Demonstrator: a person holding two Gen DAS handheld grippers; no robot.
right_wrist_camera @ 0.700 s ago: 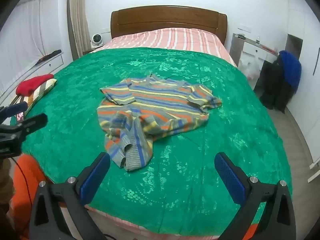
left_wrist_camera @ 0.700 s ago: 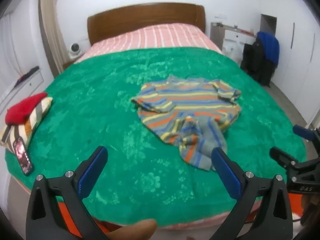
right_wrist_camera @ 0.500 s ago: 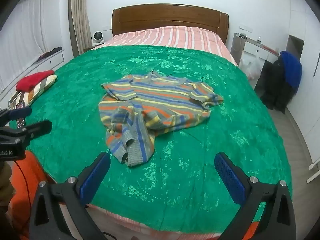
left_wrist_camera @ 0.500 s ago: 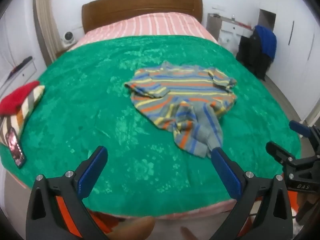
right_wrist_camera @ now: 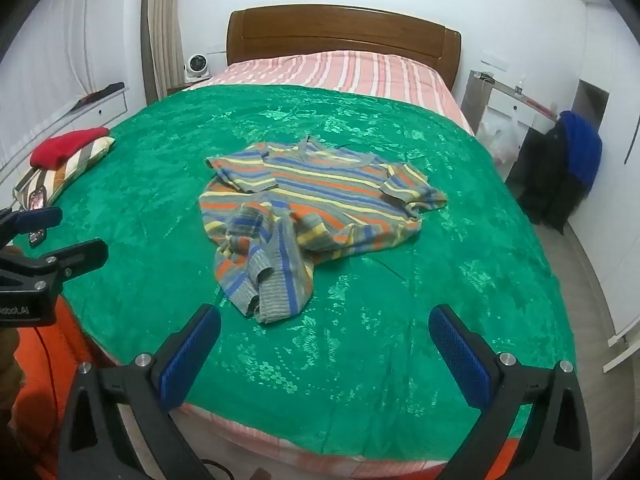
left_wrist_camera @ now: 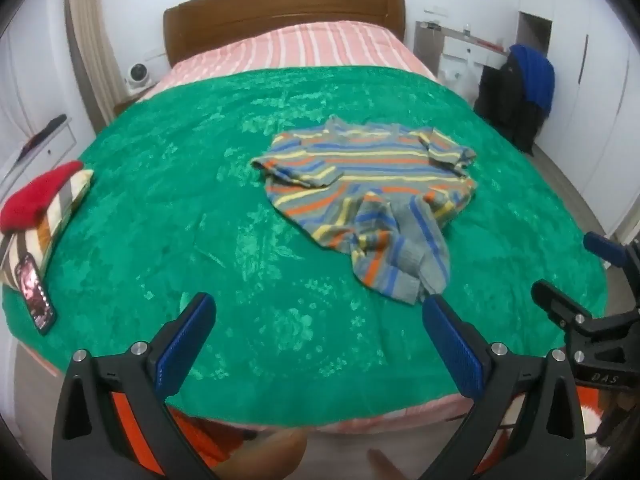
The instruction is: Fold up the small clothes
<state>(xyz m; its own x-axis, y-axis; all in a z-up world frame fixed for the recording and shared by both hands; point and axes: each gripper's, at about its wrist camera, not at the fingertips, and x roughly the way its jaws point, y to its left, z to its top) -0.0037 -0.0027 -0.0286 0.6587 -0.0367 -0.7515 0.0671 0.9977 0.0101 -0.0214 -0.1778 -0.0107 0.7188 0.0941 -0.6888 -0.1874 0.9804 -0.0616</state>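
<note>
A small striped shirt (left_wrist_camera: 372, 192) in grey, blue, orange and yellow lies crumpled on the green bedspread (left_wrist_camera: 200, 220), its lower part bunched toward the bed's foot. It also shows in the right wrist view (right_wrist_camera: 316, 208). My left gripper (left_wrist_camera: 320, 320) is open and empty, above the foot edge of the bed, short of the shirt. My right gripper (right_wrist_camera: 324, 336) is open and empty, also near the foot edge, just in front of the shirt's bunched hem. Each gripper shows at the edge of the other's view.
A folded pile with a red item (left_wrist_camera: 36, 200) and a phone (left_wrist_camera: 36, 292) lie at the bed's left edge. A wooden headboard (left_wrist_camera: 280, 12) stands at the far end. Dark and blue clothes (left_wrist_camera: 524, 92) hang at the right by a white desk.
Both grippers have drawn back a little and turned slightly; the shirt sits a bit farther off in both views. The shirt has not moved on the bed.
</note>
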